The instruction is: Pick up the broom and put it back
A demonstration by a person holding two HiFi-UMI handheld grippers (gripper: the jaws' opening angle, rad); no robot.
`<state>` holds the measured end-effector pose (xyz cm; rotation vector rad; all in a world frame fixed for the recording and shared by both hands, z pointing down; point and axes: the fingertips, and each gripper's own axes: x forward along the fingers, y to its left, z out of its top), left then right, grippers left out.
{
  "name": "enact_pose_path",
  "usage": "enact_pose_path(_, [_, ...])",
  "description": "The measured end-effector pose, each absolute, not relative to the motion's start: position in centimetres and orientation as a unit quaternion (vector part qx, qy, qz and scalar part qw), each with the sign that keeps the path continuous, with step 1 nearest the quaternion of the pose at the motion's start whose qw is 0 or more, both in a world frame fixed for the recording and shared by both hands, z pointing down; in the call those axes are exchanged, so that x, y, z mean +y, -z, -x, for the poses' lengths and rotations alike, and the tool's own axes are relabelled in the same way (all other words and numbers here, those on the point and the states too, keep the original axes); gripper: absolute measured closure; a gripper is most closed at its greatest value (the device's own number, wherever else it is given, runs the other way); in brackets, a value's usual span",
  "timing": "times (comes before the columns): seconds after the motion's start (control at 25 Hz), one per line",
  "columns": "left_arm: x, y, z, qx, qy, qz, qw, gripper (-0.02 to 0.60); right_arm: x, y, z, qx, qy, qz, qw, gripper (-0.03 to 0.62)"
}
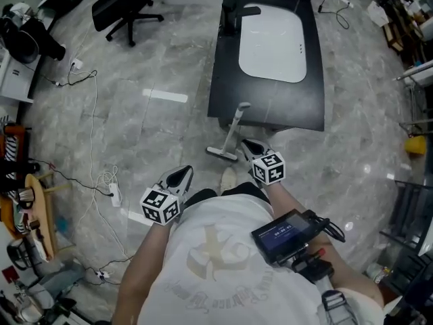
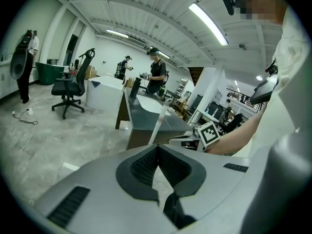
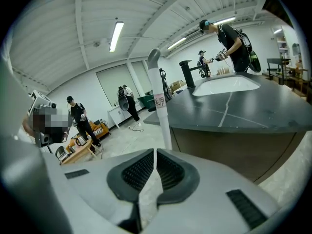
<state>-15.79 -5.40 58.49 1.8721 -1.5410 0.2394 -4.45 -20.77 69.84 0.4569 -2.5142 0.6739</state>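
The broom (image 1: pixel 233 131) has a white handle and a flat grey head on the floor, and it leans against the front edge of the dark counter (image 1: pixel 270 107). My right gripper (image 1: pixel 249 143) is shut and empty, just right of the broom head. In the right gripper view the handle (image 3: pixel 161 106) rises upright straight beyond the closed jaws. My left gripper (image 1: pixel 184 172) is further left and nearer to me, shut with nothing in it. The left gripper view shows the broom handle (image 2: pixel 158 125) ahead and the right gripper's marker cube (image 2: pixel 208 132) beside it.
The counter holds a white sink (image 1: pixel 272 42) and a black tap (image 3: pixel 186 72). A black office chair (image 1: pixel 125 5) stands at the far left. A power strip with cables (image 1: pixel 115 195) lies on the marble floor to my left, near a wooden table (image 1: pixel 40 215). Several people stand beyond.
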Motion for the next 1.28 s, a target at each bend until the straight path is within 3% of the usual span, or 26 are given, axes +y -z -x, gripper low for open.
enact_pose_path(0.36, [-2.4, -58.5, 16.6, -0.64, -0.081, -0.673, 0.362, 0.569, -21.1, -72.8, 6.2, -0.913, -0.263, -0.144, 0.276, 0.572])
enact_pose_path(0.48, [-1.9, -58.7, 16.8, -0.65, -0.077, -0.662, 0.367, 0.569, -21.6, -73.7, 6.6, -0.91, -0.264, -0.14, 0.288, 0.502])
enact_pose_path(0.84, [0.5, -58.6, 17.5, -0.672, -0.08, -0.63, 0.381, 0.569, -22.8, -76.9, 8.4, -0.895, -0.278, -0.134, 0.322, 0.427])
enact_pose_path(1.28, [3.2, -58.2, 18.2, -0.699, -0.076, -0.596, 0.389, 0.569, -23.8, -78.8, 9.6, -0.888, -0.271, -0.15, 0.339, 0.424])
